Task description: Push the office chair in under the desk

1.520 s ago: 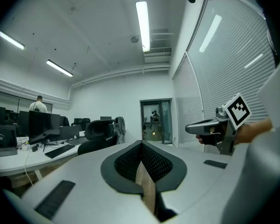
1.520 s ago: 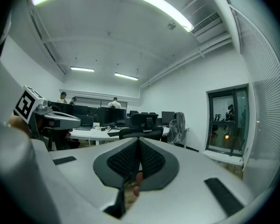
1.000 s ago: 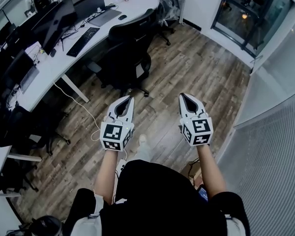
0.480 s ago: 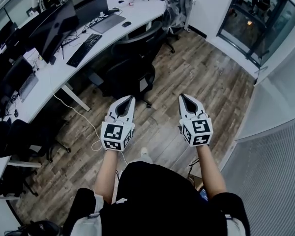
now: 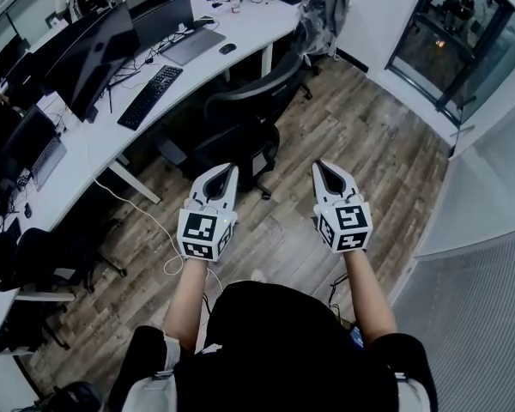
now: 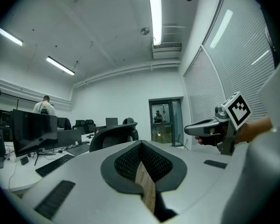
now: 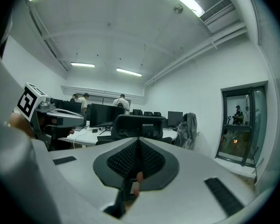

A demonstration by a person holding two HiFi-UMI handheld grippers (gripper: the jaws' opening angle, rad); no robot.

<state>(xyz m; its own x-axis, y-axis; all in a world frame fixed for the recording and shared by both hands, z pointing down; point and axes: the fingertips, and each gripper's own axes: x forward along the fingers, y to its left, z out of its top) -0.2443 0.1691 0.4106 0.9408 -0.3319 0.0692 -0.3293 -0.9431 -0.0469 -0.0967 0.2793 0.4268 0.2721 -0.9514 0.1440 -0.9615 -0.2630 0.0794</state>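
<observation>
Both tongs, left and right, pressed together and empty, hover near a black office chair standing just beside the white surface.

Office chair: it's closer now, drifting down the head view toward the person.
Left hand-held gripper: its tip now overlaps the chair's base, where bare floor showed between them a second ago.
Right hand-held gripper: closing in on the chair too.
Table: it slides lower in view, keyboard with it.
</observation>
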